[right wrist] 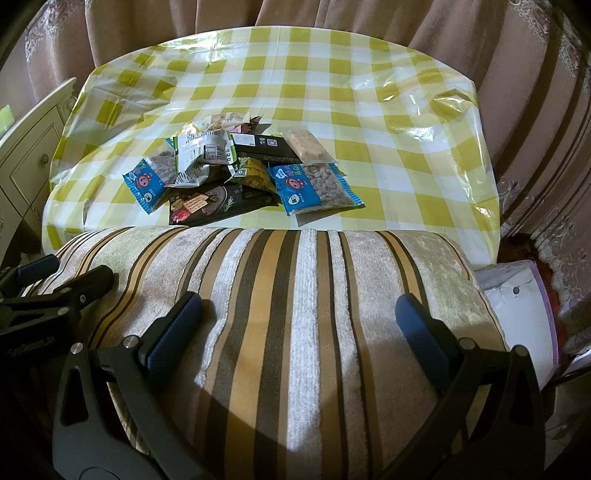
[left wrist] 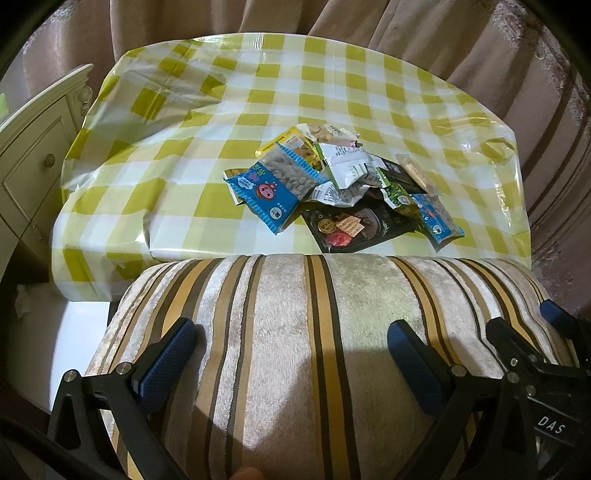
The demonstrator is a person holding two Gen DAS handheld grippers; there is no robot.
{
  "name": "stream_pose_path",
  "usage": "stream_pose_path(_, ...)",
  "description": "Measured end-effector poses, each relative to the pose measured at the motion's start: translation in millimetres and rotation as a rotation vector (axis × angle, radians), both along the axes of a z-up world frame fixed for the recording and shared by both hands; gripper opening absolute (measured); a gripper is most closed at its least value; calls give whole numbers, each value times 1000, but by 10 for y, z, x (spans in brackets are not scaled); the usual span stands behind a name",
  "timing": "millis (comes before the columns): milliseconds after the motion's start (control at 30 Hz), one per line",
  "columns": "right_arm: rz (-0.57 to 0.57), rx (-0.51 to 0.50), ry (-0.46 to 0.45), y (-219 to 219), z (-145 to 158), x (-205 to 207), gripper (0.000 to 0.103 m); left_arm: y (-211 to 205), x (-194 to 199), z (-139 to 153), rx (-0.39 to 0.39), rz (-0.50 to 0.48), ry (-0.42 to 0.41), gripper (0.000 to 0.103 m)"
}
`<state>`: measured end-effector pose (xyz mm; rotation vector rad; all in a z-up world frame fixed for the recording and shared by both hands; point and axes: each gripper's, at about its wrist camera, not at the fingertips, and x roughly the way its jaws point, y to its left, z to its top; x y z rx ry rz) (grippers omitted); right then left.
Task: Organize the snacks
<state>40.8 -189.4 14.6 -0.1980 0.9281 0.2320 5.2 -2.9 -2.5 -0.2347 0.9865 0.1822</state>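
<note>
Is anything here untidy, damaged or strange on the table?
Yes. The snack packets lie in a loose heap on the checked tablecloth, overlapping at mixed angles. One white packet looks crumpled. The plastic cloth is wrinkled and bunched at the far right corner. Nothing looks spilled. Both grippers are open, over the striped cushion.

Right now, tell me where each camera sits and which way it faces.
Left wrist: on the left gripper, above the striped cushion, facing the snack pile on the checked table; its open fingers and the right gripper show.
Right wrist: on the right gripper, same heading; its open fingers and the left gripper show.
Shared: cushion, pile, table, curtains.
</note>
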Motion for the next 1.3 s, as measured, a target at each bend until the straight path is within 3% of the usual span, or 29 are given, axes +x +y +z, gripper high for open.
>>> stream_pose_path(1300,-15,-34,-21,6,-24,-33,103,-19,19,-24,-14,4,22,103)
